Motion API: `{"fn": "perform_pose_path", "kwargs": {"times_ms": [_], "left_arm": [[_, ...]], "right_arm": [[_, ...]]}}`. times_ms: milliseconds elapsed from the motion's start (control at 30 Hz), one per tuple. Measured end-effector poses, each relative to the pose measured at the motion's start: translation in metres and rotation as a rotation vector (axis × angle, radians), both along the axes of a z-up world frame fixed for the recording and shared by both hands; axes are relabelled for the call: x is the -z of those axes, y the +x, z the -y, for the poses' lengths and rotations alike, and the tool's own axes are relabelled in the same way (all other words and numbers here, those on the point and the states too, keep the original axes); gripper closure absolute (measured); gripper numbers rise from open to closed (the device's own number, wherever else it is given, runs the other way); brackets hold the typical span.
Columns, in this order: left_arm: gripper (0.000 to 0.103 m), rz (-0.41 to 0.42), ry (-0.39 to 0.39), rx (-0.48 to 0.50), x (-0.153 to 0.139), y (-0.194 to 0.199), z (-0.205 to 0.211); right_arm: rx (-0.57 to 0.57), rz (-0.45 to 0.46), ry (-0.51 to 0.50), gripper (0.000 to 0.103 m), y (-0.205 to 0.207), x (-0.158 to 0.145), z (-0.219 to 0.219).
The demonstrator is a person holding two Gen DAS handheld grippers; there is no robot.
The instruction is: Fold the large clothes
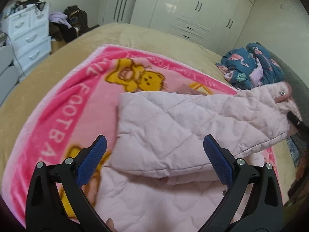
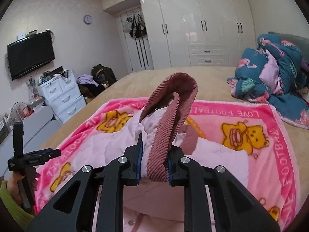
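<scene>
One sleeve of the pink quilted jacket (image 1: 173, 127) lies folded across its body. Right claw (image 2: 154, 166) grasps the corduroy collar (image 2: 170, 116); left claw (image 1: 154, 150) is released, so most folding remains.

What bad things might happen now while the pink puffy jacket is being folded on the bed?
The right gripper pinches only the dusty-pink ribbed corduroy collar of the pale pink quilted jacket, so the heavy jacket might slip out. The left gripper is open and holds nothing, so the folded sleeve could flop open. The pink teddy-bear fleece blanket underneath may bunch up if the jacket drags.
</scene>
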State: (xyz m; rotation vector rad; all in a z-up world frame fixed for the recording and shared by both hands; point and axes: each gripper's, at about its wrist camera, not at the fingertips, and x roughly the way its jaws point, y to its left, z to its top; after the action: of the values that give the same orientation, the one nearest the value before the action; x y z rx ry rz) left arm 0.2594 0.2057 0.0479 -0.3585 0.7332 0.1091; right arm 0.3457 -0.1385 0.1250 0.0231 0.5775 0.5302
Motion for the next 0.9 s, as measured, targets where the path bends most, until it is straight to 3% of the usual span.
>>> {"fn": "perform_pose_path", "kwargs": {"times_ms": [400, 667, 900], "left_arm": [[0.009, -0.075, -0.024, 0.098, 0.023, 0.044, 0.031], [0.009, -0.131, 0.001, 0.132, 0.043, 0.058, 0.044], [0.009, -0.209, 0.048, 0.155, 0.071, 0.067, 0.054]], "right_arm": [[0.102, -0.124, 0.008, 0.085, 0.014, 0.068, 0.027], [0.123, -0.164, -0.001, 0.083, 0.016, 0.085, 0.03], [0.148, -0.193, -0.034, 0.071, 0.016, 0.094, 0.031]]}}
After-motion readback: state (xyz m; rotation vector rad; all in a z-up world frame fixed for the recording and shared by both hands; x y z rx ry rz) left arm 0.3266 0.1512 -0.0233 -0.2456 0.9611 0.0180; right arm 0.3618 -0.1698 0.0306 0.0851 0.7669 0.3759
